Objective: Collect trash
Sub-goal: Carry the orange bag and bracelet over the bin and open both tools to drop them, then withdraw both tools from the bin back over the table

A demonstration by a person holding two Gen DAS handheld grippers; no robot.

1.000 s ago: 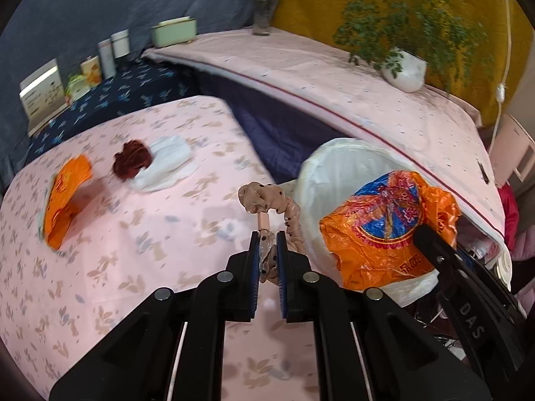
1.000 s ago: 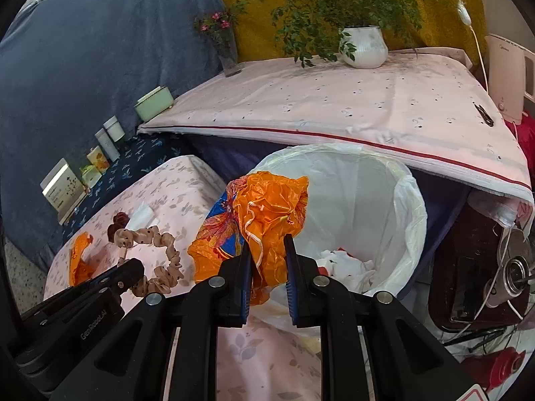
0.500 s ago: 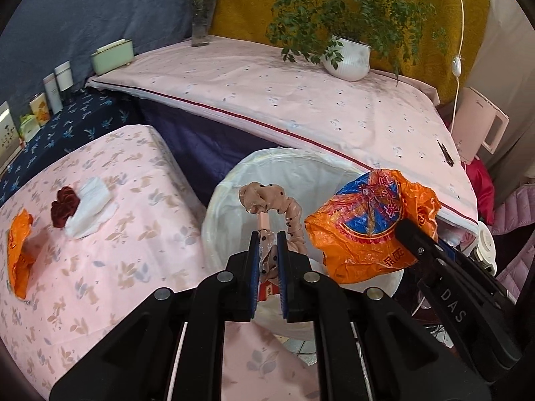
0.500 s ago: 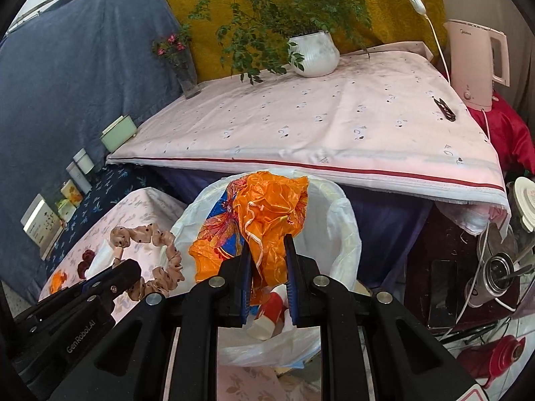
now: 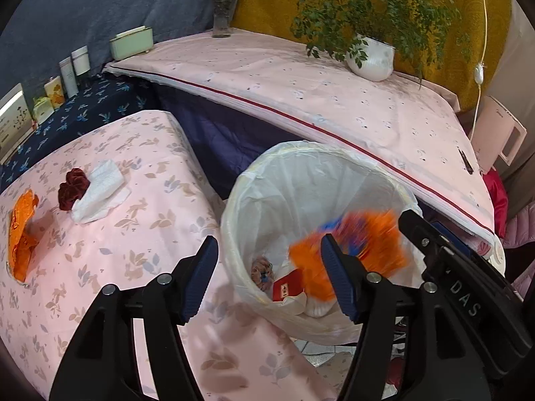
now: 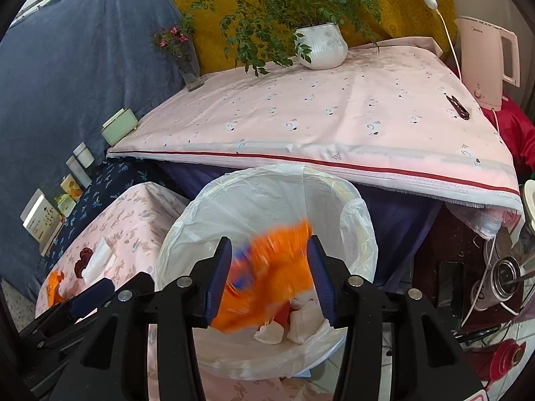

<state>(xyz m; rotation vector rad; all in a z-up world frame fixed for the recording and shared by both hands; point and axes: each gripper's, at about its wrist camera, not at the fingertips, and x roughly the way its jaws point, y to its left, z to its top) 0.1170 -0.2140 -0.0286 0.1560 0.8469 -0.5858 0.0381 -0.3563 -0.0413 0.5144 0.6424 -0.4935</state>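
Note:
A white-lined trash bin [image 5: 254,180] [image 6: 354,214] stands beside the pink table. Both grippers hover over it. My left gripper [image 5: 269,277] is open and empty; a tan scrunchie [image 5: 262,267] lies inside the bin below it, next to a red box [image 5: 287,287]. My right gripper [image 6: 269,284] is open; an orange wrapper [image 6: 271,280] [image 5: 351,250], blurred, falls between its fingers into the bin. On the table lie another orange wrapper [image 5: 21,234], a dark red scrunchie [image 5: 73,188] and a white tissue [image 5: 100,193].
A long pink-covered bench [image 5: 301,83] runs behind the bin, with a potted plant [image 5: 369,56], a flower vase [image 5: 222,10] and a green box [image 5: 132,41]. Small bottles and cartons [image 5: 63,80] stand on the dark blue cloth. A kettle [image 6: 488,63] sits at the right.
Both grippers have opened over the bin. The tan scrunchie has dropped from the left gripper into the bin. The orange wrapper has left the right gripper and is falling in.

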